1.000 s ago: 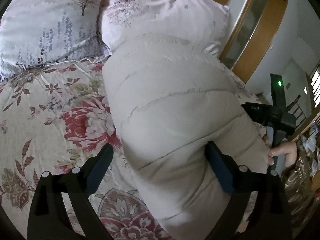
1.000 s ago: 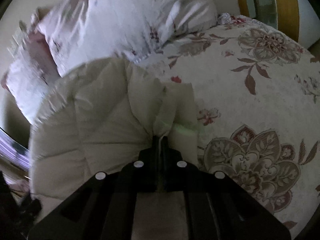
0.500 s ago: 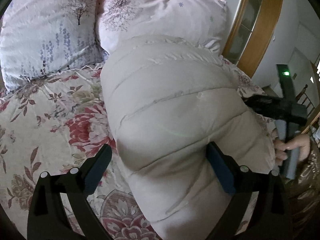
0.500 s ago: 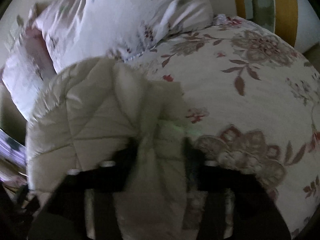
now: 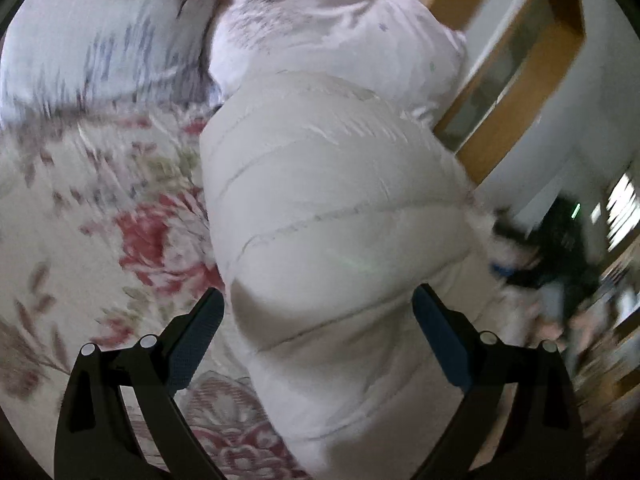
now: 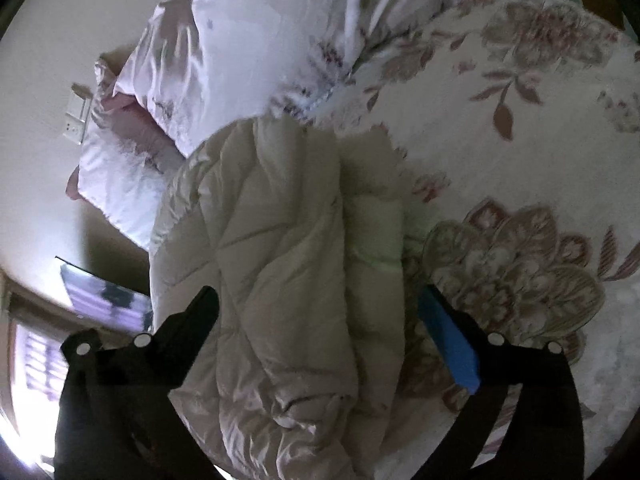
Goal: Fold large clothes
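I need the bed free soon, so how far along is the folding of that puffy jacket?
Done: the cream quilted puffer jacket already lies bunched into a thick bundle on the floral bedspread, near the pillows. In hand: nothing is gripped; the left gripper and right gripper both straddle it with jaws open. Left: probably a last fold or tidying, as the bundle looks lumpy.

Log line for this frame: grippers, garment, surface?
left gripper: open | right gripper: open | padded jacket: folded, unheld | floral bedspread | pillows
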The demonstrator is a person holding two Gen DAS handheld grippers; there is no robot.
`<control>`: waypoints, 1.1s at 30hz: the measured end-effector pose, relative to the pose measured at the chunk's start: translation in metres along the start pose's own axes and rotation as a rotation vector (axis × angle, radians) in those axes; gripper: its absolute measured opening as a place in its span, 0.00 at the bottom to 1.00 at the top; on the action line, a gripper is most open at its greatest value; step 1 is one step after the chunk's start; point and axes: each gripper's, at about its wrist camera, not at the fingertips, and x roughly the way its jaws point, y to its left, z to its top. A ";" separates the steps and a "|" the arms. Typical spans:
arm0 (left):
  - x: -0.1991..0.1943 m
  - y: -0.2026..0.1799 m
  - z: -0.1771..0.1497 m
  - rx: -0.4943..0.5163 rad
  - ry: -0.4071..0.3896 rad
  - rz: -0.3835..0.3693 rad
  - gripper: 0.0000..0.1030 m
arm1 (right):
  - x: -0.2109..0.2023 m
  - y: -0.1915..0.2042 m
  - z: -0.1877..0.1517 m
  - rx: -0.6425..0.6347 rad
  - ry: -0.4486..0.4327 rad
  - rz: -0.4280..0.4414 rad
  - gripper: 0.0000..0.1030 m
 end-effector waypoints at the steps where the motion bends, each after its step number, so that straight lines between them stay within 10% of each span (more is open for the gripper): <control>1: 0.001 0.006 0.002 -0.036 0.001 -0.027 0.93 | 0.002 -0.001 0.000 0.006 0.018 0.009 0.98; 33: 0.051 0.046 0.017 -0.272 0.086 -0.236 0.89 | 0.092 0.032 -0.001 -0.053 0.302 0.146 0.98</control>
